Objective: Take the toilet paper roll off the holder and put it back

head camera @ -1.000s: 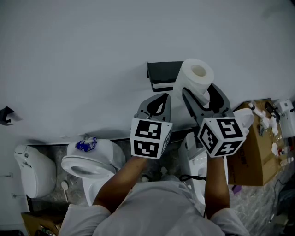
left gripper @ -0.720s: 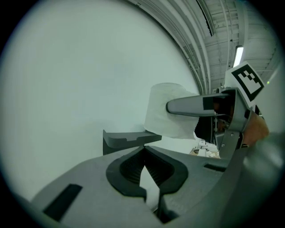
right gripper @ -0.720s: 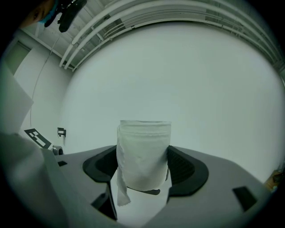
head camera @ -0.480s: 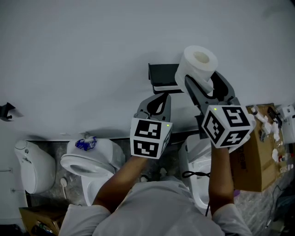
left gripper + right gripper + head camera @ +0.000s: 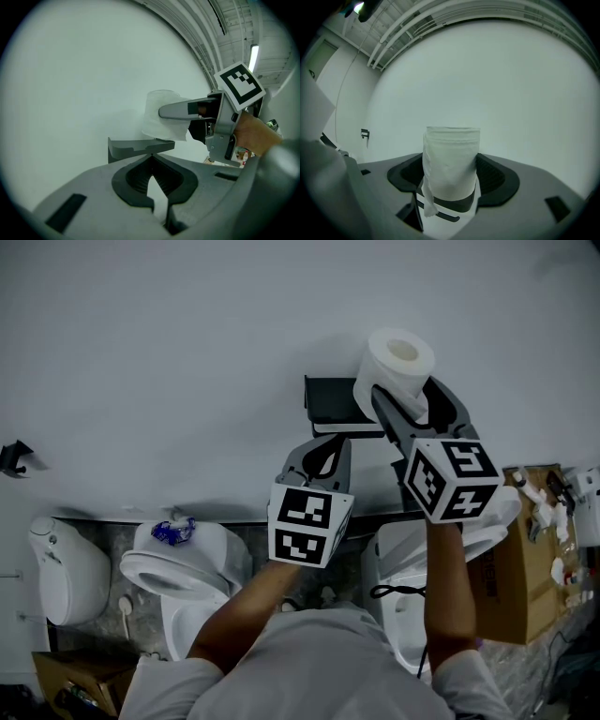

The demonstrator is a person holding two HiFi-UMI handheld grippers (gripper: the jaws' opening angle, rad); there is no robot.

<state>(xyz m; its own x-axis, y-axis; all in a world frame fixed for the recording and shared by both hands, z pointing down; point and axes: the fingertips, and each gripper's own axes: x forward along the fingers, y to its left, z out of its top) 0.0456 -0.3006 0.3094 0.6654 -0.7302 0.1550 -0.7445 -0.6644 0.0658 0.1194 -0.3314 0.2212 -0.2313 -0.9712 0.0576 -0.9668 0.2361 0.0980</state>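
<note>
The white toilet paper roll [image 5: 395,374] stands upright between the fingers of my right gripper [image 5: 409,405], which is shut on it. It is held up against the white wall, just right of and above the dark grey holder [image 5: 330,407]. In the right gripper view the roll [image 5: 451,161] fills the jaws, and a loose flap hangs at its lower left. My left gripper [image 5: 323,452] is shut and empty, just below the holder. In the left gripper view its tips [image 5: 151,157] meet under the holder's shelf [image 5: 138,147], with the roll [image 5: 161,116] above it to the right.
Below the wall stand a toilet [image 5: 183,568] with a blue item [image 5: 175,531] on it, a second white fixture [image 5: 58,570] at the far left and another toilet [image 5: 401,563] under my right arm. A cardboard box [image 5: 525,563] sits at the right. A small black fitting [image 5: 13,457] hangs on the wall at the left.
My right gripper has lifted the roll up along the wall, from beside the holder to above its level. The left gripper has hardly moved.
</note>
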